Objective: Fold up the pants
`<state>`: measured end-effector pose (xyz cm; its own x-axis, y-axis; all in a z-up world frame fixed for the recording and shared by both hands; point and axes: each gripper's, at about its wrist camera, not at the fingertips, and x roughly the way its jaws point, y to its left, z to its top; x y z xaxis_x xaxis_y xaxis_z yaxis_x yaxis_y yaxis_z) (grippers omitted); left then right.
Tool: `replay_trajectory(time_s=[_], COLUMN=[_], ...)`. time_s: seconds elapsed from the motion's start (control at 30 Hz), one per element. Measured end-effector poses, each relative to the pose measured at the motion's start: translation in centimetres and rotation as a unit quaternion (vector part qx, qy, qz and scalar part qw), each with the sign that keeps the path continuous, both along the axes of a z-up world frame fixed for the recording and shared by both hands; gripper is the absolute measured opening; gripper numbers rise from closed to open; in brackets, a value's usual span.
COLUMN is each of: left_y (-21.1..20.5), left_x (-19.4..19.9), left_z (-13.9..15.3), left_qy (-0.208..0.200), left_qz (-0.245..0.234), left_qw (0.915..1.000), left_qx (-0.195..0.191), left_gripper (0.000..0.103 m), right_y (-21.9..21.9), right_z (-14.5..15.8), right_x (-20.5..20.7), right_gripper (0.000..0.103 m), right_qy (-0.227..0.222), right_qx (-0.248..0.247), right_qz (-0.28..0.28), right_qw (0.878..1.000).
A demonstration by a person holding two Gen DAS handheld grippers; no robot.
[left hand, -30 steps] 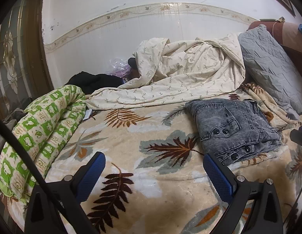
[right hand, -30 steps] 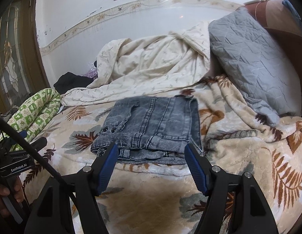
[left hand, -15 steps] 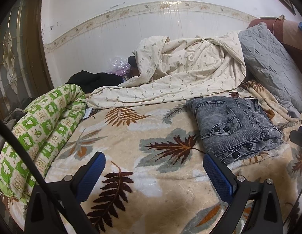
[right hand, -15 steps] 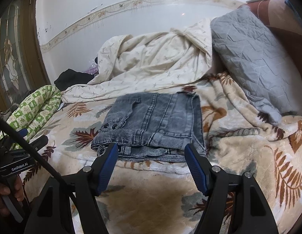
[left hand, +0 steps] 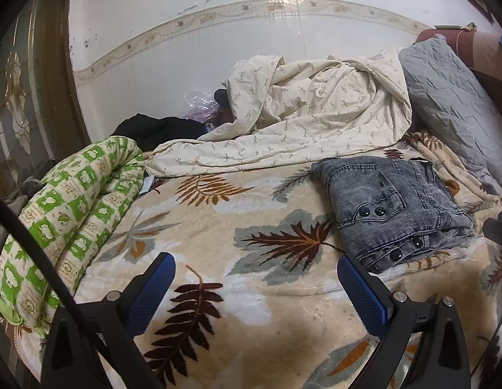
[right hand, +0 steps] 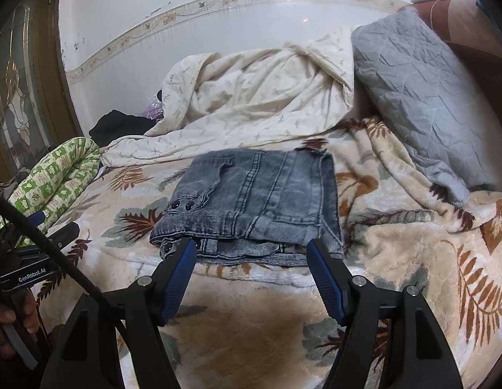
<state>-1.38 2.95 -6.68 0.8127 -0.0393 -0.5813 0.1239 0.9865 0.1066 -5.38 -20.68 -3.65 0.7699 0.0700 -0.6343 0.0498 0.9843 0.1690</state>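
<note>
The grey denim pants (right hand: 260, 204) lie folded in a neat rectangular stack on the leaf-print blanket (right hand: 397, 259). In the left wrist view the pants (left hand: 390, 207) sit to the right. My right gripper (right hand: 251, 253) is open and empty, just in front of the stack's near edge, not touching it. My left gripper (left hand: 256, 269) is open and empty over bare blanket (left hand: 192, 233), left of the pants. The left gripper also shows at the left edge of the right wrist view (right hand: 40, 227).
A crumpled cream duvet (right hand: 257, 97) lies behind the pants. A grey quilted pillow (right hand: 423, 90) leans at the back right. A rolled green-and-white quilt (left hand: 69, 214) lies along the left edge. Dark clothes (left hand: 157, 128) sit by the tiled wall.
Both grippers have drifted slightly; the right one has come a little closer to the pants. The pants have not moved and both grippers stay open.
</note>
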Motion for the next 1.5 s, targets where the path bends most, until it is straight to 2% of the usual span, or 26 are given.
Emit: replay_trajectory(time_s=[0.47, 0.67, 1.2, 1.33, 1.5], left_y=[0.4, 0.1, -0.8, -1.3, -2.9], left_x=[0.6, 0.4, -0.1, 1.6, 7.2], left_z=[-0.3, -0.1, 0.0, 0.1, 1.1], left_qy=[0.021, 0.018, 0.012, 0.048, 0.075], left_qz=[0.011, 0.016, -0.006, -0.031, -0.073], left_qw=[0.9997, 0.9997, 0.9999, 0.9979, 0.9922], left_qx=[0.001, 0.002, 0.006, -0.030, -0.067], left_gripper=[0.102, 0.102, 0.102, 0.102, 0.102], right_y=[-0.2, -0.3, -0.4, -1.4, -6.1], right_z=[-0.1, 0.0, 0.0, 0.2, -0.3], right_x=[0.0, 0.0, 0.0, 0.7, 6.4], right_gripper=[0.071, 0.071, 0.071, 0.071, 0.074], right_qy=[0.006, 0.004, 0.006, 0.001, 0.030], right_qx=[0.003, 0.004, 0.004, 0.016, 0.087], right_qz=[-0.009, -0.012, -0.017, -0.024, -0.054], right_qw=[1.000, 1.000, 1.000, 1.000, 0.994])
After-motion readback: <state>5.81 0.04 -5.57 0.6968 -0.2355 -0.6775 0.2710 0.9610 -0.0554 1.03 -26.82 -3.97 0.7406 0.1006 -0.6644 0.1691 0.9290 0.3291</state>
